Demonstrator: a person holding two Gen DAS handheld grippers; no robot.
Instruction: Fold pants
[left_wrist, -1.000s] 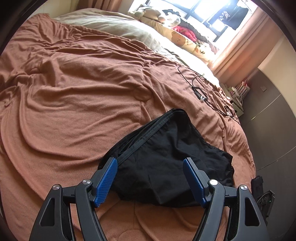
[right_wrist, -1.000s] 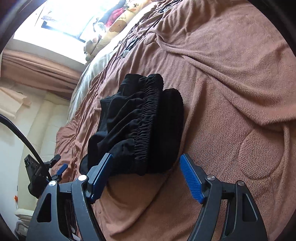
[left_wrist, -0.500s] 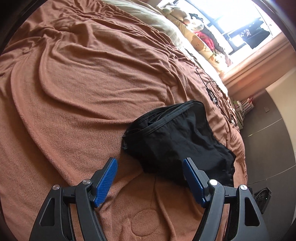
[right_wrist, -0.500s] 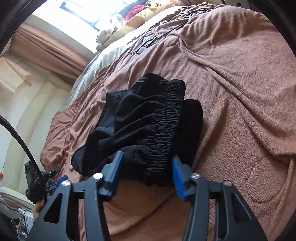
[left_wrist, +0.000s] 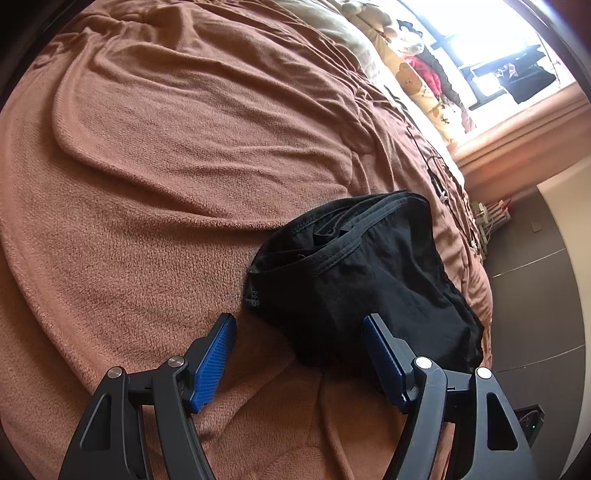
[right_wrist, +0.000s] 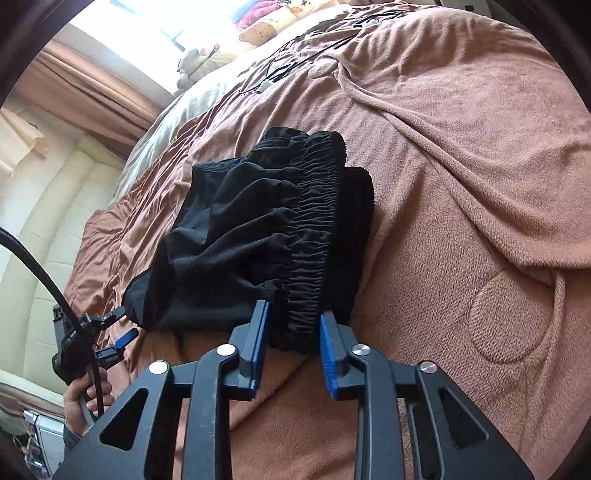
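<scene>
Black pants bunched in a heap on the brown blanket of a bed, near its edge. Seen from the left wrist: heap just ahead of the left gripper, toward its right finger, whose tip overlaps the near edge of the fabric; whether touching, cannot tell. Left finger over bare blanket, apart from the cloth. Jaws wide apart, nothing pinched.

Seen from the right wrist: gathered elastic waistband running straight toward the right gripper, its near end between the two blue pads. Jaws narrow but widening at this moment, waistband between them; pads flank the fabric, firm pressing not clear.

Pants crumpled, roughly folded over, several layers stacked; hemmed edges with stitching showing on the left-wrist side, ruched waistband on the other. Matte black cloth, soft creases.

Both grippers angled down toward the bed, one from each end of the heap. In the right-wrist view, a hand at lower left gripping the handle of the left gripper, a black cable arching above it. Pillows and a bright window at the far side of the bed.
</scene>
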